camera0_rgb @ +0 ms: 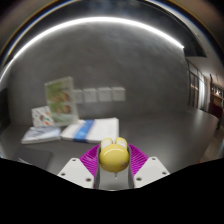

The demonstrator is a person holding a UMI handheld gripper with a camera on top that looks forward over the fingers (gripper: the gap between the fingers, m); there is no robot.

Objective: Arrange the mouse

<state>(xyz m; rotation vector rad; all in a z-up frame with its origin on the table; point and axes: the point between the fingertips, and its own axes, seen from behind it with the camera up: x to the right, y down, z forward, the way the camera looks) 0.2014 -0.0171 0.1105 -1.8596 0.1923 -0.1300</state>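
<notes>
A small yellow computer mouse point(113, 155) sits between my gripper's point(113, 160) two fingers. Both magenta pads point(91, 157) press against its sides, so the fingers are shut on it. The mouse looks rounded, with its two buttons facing away from me. It is held above a grey table point(150, 125); its underside is hidden.
On the table beyond the fingers lie a blue-and-white booklet point(92, 129) and other papers point(42, 134). A green-and-white carton point(60, 100) stands behind them. A grey wall with several white sheets point(100, 95) is at the back. A doorway or shelf point(215, 95) shows to the right.
</notes>
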